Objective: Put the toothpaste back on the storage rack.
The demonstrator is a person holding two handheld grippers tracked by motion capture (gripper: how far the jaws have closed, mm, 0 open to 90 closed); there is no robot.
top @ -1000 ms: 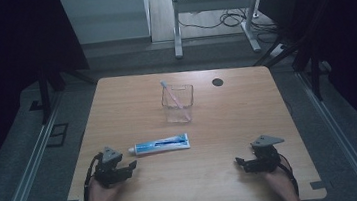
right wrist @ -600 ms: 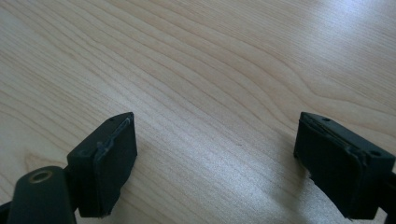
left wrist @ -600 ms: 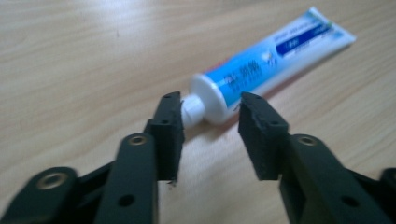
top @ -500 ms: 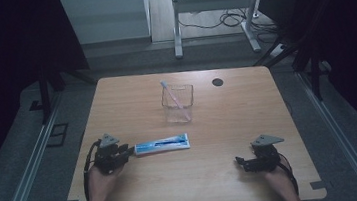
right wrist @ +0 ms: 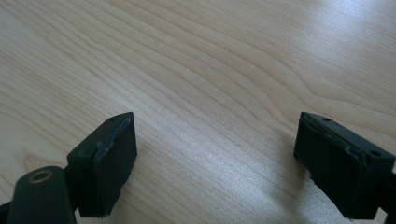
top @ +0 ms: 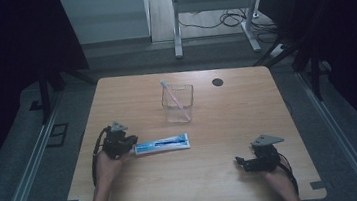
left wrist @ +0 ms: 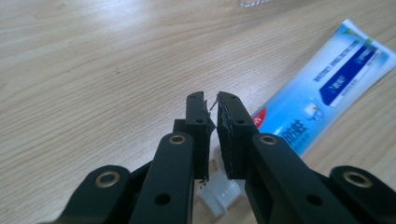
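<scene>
Nearly pressed together, the left gripper point(left wrist: 211, 105) jaws, a sliver of gap between them, nothing clearly pinched; white cap of the toothpaste tube point(left wrist: 327, 81) just beneath them. Spread wide over bare wood, the right gripper point(right wrist: 219, 154), resting near the table's point(top: 115, 92) front right. Moved forward over the last second, the left gripper point(top: 116, 143), now touching the tube's point(top: 163, 144) cap end at mid-left; likely lining up a grasp there. Beyond, a clear cup point(top: 178, 102) holding a toothbrush point(top: 174, 100). Hard to tell whether the cap is touched by the jaws; cap partly hidden behind them.
</scene>
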